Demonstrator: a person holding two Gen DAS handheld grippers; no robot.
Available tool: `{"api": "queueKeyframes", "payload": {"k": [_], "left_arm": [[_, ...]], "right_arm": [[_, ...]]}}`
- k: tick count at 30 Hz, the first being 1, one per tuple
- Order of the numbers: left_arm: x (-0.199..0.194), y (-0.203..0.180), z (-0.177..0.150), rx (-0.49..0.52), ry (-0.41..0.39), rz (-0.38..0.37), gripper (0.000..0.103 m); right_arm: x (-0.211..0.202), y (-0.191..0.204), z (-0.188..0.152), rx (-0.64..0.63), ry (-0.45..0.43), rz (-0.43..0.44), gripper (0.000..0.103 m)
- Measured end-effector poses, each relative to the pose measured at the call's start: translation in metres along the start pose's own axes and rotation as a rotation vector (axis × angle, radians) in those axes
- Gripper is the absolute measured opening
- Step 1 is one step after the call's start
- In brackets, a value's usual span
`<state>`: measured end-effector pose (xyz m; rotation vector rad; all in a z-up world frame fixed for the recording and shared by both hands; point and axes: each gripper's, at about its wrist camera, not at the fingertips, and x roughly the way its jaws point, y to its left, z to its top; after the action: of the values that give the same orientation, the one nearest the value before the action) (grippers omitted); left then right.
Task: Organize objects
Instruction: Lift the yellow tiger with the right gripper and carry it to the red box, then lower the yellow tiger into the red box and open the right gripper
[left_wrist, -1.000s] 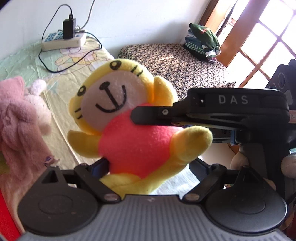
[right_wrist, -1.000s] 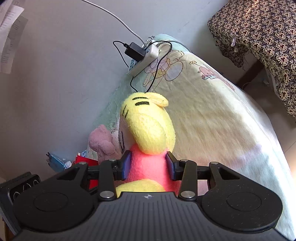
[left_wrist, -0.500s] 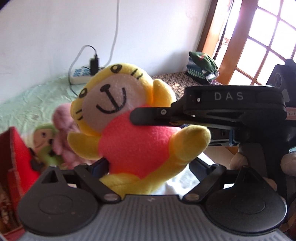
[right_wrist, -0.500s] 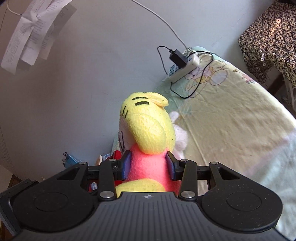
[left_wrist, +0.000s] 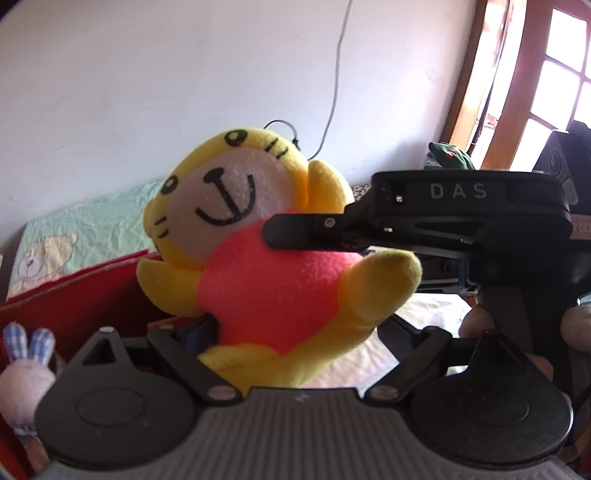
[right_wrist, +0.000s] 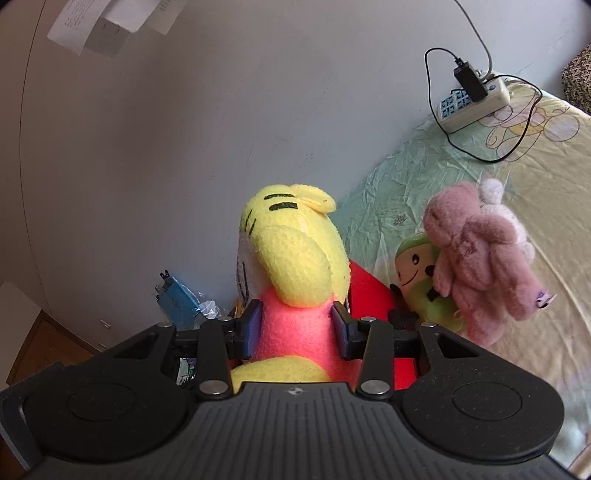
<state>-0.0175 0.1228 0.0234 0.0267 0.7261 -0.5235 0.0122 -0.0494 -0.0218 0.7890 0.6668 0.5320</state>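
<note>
While you carry: yellow plush (left_wrist: 258, 236) is off the bed, up in the air, gripped from two sides.
Right gripper (right_wrist: 295, 328): your jaws sit partly closed, blue pads squeezing the plush's pink torso on both sides; firm hold.
Left gripper (left_wrist: 295, 332): your jaws stand wider; the plush's lower body sits between them, left pad against it, right finger hidden behind the leg, so I can't confirm a full clamp.
Step in hand: transport, plush heading for the red box (left_wrist: 92, 295), I judge.
Where the plush is: above and just beside the box's near wall, not inside.
Box contents: small bunny toy (left_wrist: 26, 365) already in there, by the look.
Left on bed sheet (right_wrist: 498, 184): pink plush (right_wrist: 480, 258) and green plush (right_wrist: 417, 277), touching each other.
Next move: you bring the plush over the opening, lower it, open both jaws together; mind the bunny.
</note>
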Motion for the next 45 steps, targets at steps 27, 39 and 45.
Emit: {"api": "queueKeyframes", "payload": {"k": [27,39,45], "left_arm": [[0.028,0.088,-0.04,-0.11,0.16,-0.051,0.091],[0.023,0.087,-0.043,-0.078,0.15,-0.052,0.086],[0.027,0.089,-0.043,-0.089,0.16,-0.06,0.086]], "right_arm": [[0.095,0.042,-0.041,-0.22,0.138,-0.407,0.04],[0.098,0.067,-0.041,-0.346,0.14,-0.473,0.048],[0.087,0.075,-0.028,-0.327,0.032,-0.411,0.047]]}}
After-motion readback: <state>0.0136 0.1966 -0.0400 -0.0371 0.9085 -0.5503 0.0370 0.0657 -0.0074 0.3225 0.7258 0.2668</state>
